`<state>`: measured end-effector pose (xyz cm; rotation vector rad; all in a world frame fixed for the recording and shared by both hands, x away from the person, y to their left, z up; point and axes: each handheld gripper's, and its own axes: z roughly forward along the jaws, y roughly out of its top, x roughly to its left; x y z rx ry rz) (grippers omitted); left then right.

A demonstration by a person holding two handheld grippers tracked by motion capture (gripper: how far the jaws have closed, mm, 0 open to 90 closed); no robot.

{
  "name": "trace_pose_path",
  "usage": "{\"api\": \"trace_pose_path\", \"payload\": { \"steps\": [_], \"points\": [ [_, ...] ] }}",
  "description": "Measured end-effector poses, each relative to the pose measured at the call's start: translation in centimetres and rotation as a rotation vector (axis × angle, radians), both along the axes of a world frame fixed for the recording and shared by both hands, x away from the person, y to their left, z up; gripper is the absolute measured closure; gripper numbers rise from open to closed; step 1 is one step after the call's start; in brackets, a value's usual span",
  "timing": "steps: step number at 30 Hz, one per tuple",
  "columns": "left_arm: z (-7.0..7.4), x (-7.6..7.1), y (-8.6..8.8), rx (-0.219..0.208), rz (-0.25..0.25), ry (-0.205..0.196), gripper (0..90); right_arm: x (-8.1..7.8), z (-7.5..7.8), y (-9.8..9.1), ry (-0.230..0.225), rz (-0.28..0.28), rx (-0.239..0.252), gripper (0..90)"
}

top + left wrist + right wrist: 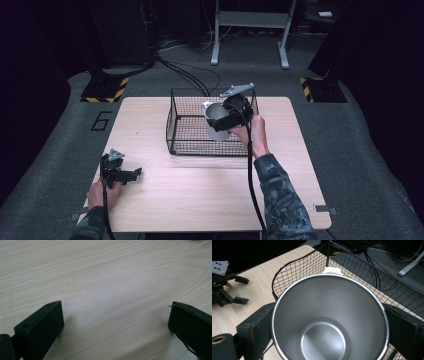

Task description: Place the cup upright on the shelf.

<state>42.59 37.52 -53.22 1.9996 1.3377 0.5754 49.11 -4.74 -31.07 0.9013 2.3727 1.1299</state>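
Steel cup point(329, 320): we hold it clamped in our right gripper point(231, 114) above the wire basket point(186, 131); left gripper point(131, 175) wide apart on table point(200, 200)

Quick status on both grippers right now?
Left gripper: open, holding nothing, over the wooden table.
Right gripper: shut on the shiny steel cup, above the black wire basket.

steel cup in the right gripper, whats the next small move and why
Probably lower it into the wire basket. The right gripper is shut on the steel cup, holding it above the basket; the left gripper rests open on the table, away from it.
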Motion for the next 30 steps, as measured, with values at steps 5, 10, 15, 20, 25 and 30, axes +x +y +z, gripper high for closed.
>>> {"api": "trace_pose_path", "payload": {
  "steps": [5, 10, 15, 20, 25, 30],
  "points": [
    [0.0, 0.0, 0.0, 0.0, 0.0, 0.0, 0.3, 1.1, -0.4, 0.4, -0.009, 0.017, -0.004, 5.7],
    [0.0, 0.0, 0.0, 0.0, 0.0, 0.0, 0.3, 1.6, -0.8, 0.8, 0.017, 0.006, -0.004, 5.7],
    [0.0, 0.0, 0.0, 0.0, 0.0, 0.0, 0.3, 2.7, -1.2, 1.2, 0.02, -0.003, -0.015, 5.7],
    [0.0, 0.0, 0.0, 0.0, 0.0, 0.0, 0.3, 3.4, -1.7, 1.5, 0.032, -0.015, -0.02, 5.7],
    [0.0, 0.0, 0.0, 0.0, 0.0, 0.0, 0.3, 4.1, -2.2, 1.7, 0.049, -0.037, -0.02, 5.7],
    [0.0, 0.0, 0.0, 0.0, 0.0, 0.0, 0.3, 5.0, -2.4, 1.9, 0.055, -0.039, -0.03, 5.7]
  ]
}}
